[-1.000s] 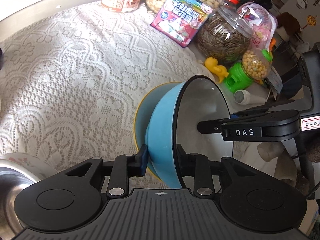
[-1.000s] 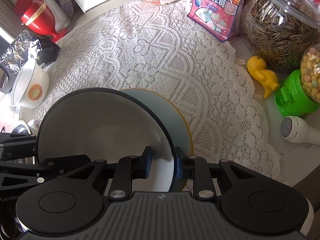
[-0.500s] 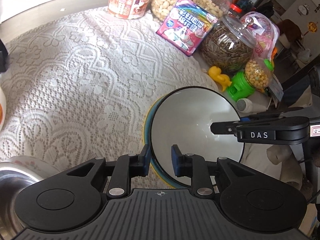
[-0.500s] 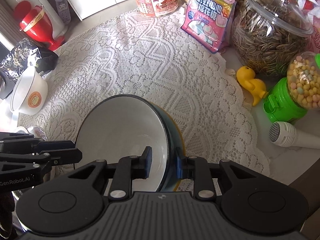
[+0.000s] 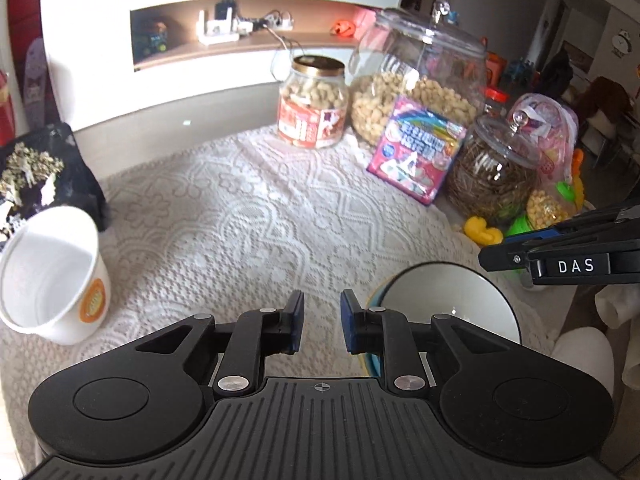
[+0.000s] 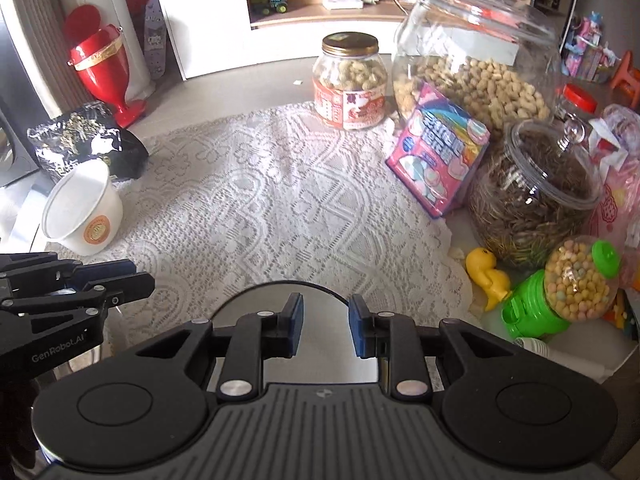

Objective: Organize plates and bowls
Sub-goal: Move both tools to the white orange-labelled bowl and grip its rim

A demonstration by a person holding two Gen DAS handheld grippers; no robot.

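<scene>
- Now the lace tablecloth [image 6: 256,208] carries the blue bowl [image 5: 448,304] near its right edge, white inside.
- Left gripper [image 5: 322,326]: jaws have just been closing, narrowly apart, nothing between them, bowl beside it.
- Right gripper [image 6: 325,326]: jaws slightly apart, clamping nothing, above the bowl.

Bright daylight, glare on the glass jar [image 6: 476,20] and blown-out shelf wall [image 5: 256,4], sharp focus, heavy fisheye bending, dark corners.
</scene>
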